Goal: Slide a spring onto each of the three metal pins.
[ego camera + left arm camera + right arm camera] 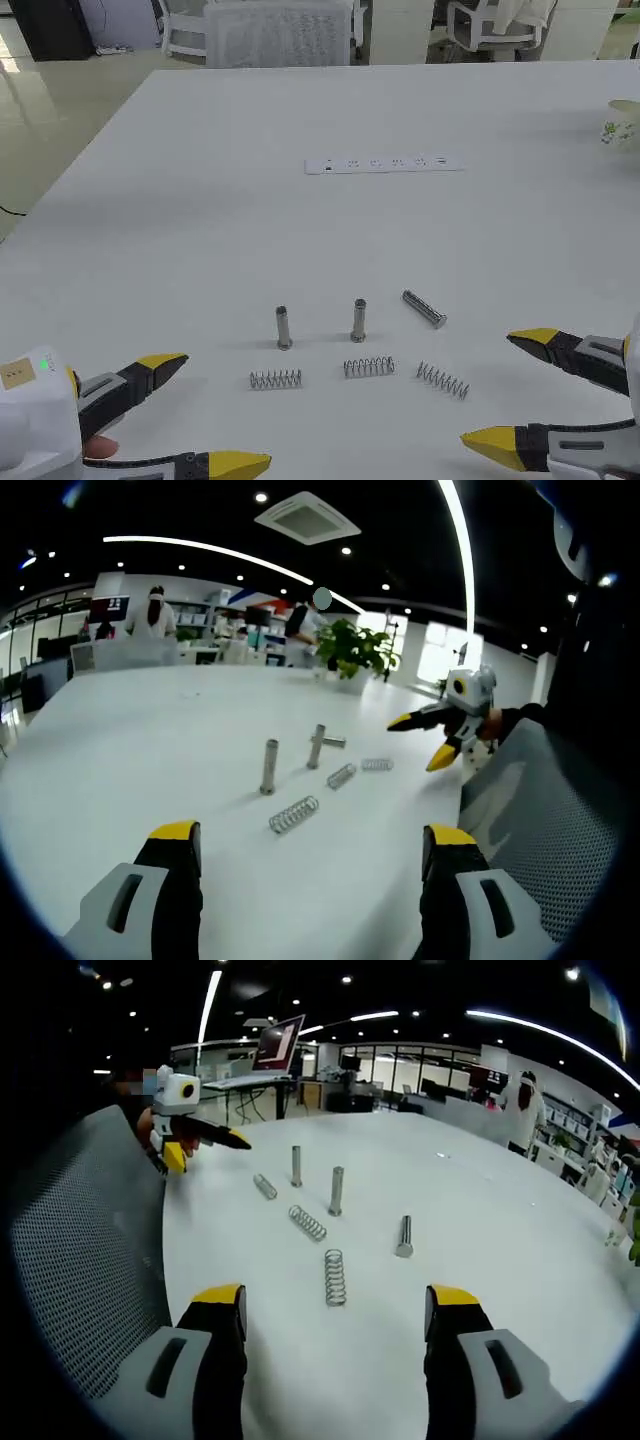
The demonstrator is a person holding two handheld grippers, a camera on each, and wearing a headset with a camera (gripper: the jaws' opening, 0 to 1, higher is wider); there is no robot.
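Note:
Two metal pins stand upright on the white table, the left pin [283, 327] [269, 767] and the middle pin [358, 320] [317, 747]. A third pin [424, 308] [404, 1236] lies on its side to their right. Three springs lie in a row in front of them: left spring [275, 379] [293, 815], middle spring [369, 367] [307, 1222], right spring [442, 380] [334, 1277]. My left gripper [218, 415] [312, 836] is open at the near left, nothing between its jaws. My right gripper [500, 390] [335, 1300] is open at the near right, also holding nothing.
A white power strip [384, 163] lies farther back on the table [200, 180]. A small potted plant [622, 125] sits at the far right edge. Chairs [280, 35] stand beyond the far edge. A grey mesh chair back [80, 1260] is near me.

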